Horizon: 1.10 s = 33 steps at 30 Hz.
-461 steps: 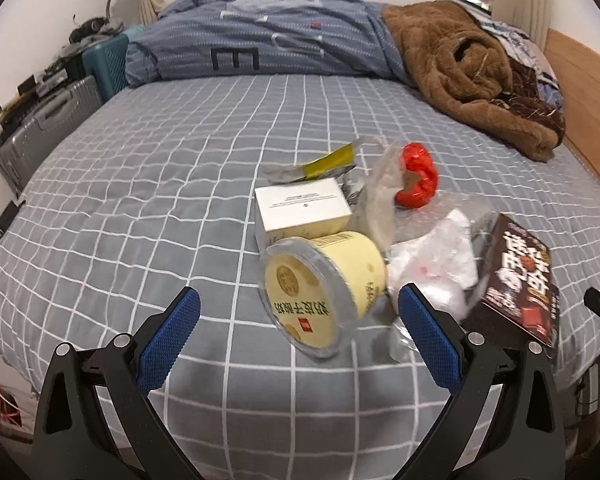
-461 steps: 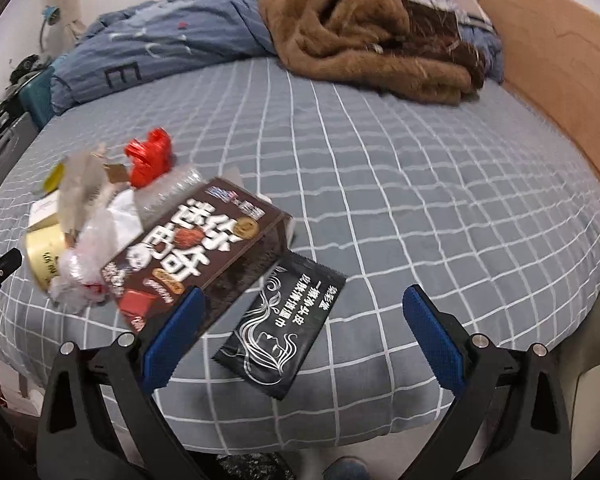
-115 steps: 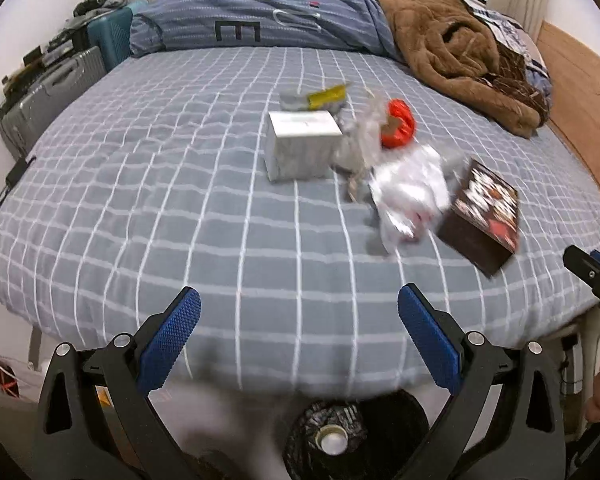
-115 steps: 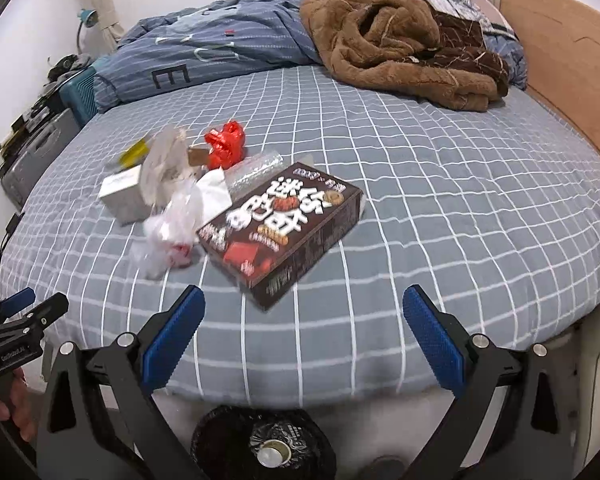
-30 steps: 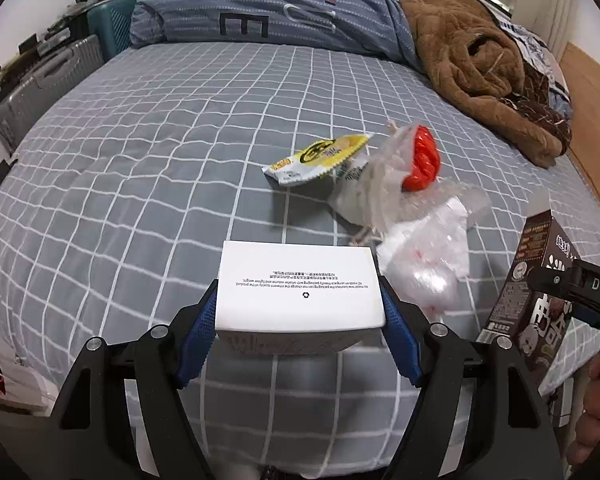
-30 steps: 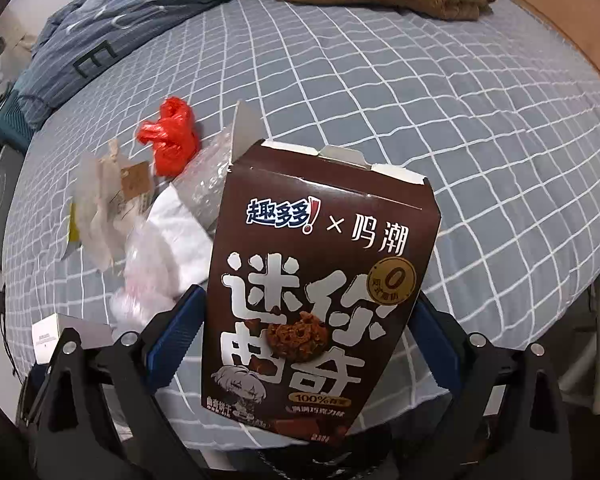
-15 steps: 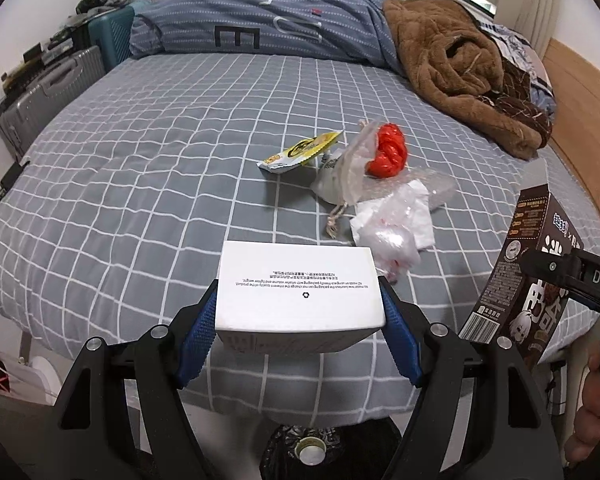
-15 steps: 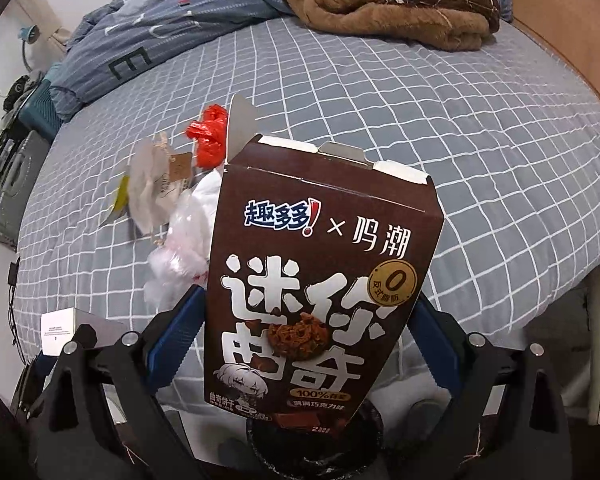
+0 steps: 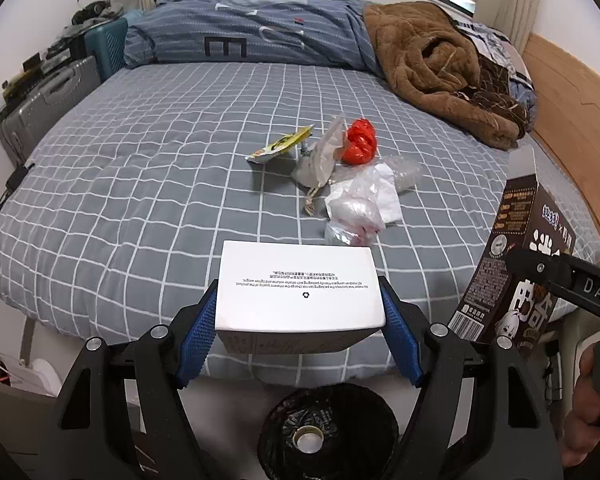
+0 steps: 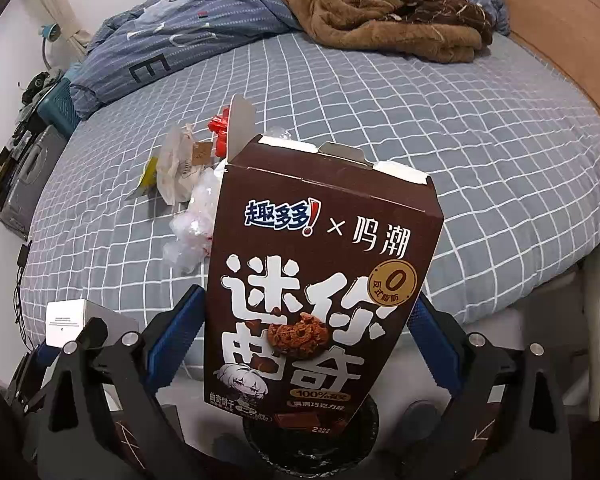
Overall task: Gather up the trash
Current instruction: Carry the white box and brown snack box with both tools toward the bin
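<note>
1. Left tongs [image 9: 300, 340]: closed on the white box [image 9: 300, 292], blue pads pressing on its two short ends; long axis lying across the view from pad to pad, broad printed face turned up, print upside down.
2. White box: held in the air in front of the bed's [image 9: 140, 184] near edge, above and just behind the black-lined trash bin [image 9: 324, 432] on the floor.
3. Left tongs: tilted steeply downward, looking over the bed and into the bin.
4. Right tongs [image 10: 300, 344]: closed on the brown cookie box [image 10: 320, 300], pads on its two narrow sides; long axis running up and away from the camera, open top flaps pointing toward the bed, front face toward the lens.
5. Cookie box: hanging over the bin, lower end covering most of the bin's mouth in the right wrist view.
6. Seen from the left wrist view: right tongs at the right edge, part of a hand [image 9: 588, 420] behind them.
7. On the bed, well apart from both boxes: yellow wrapper [image 9: 280, 146], red bag [image 9: 358, 142], clear plastic bags [image 9: 360, 200], lying close together.
</note>
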### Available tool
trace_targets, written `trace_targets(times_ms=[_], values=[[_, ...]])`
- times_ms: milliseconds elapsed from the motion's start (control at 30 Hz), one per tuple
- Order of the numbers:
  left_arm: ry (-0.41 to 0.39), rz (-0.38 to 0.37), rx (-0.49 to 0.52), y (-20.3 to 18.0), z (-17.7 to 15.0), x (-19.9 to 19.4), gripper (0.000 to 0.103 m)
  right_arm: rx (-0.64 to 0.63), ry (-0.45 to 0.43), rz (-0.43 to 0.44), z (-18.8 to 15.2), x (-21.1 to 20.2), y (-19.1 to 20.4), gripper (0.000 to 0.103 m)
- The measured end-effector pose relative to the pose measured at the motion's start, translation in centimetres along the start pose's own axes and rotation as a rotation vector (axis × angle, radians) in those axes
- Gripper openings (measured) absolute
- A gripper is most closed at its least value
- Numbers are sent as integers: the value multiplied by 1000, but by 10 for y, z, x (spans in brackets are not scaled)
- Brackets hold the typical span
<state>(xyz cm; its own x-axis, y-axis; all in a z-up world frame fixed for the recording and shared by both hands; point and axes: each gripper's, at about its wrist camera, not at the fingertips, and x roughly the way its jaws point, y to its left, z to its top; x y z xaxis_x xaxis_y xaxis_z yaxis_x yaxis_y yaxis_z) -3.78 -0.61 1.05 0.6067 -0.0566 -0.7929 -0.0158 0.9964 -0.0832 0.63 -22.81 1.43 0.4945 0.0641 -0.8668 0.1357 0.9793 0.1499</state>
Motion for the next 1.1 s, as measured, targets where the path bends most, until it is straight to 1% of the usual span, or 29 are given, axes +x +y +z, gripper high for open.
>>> trace_targets(times_ms=[233, 533, 867, 1100], values=[[0, -18, 6, -3, -18, -16, 72, -22, -38, -4, -20, -21, 1, 93], [3, -24, 11, -3, -42, -33, 72, -38, -59, 3, -47, -37, -1, 93], [-5, -38, 19, -5, -66, -49, 72, -65, -69, 5, -75, -48, -2, 93], [7, -38, 21, -2, -81, -50, 72, -93, -79, -1, -93, -51, -2, 93]])
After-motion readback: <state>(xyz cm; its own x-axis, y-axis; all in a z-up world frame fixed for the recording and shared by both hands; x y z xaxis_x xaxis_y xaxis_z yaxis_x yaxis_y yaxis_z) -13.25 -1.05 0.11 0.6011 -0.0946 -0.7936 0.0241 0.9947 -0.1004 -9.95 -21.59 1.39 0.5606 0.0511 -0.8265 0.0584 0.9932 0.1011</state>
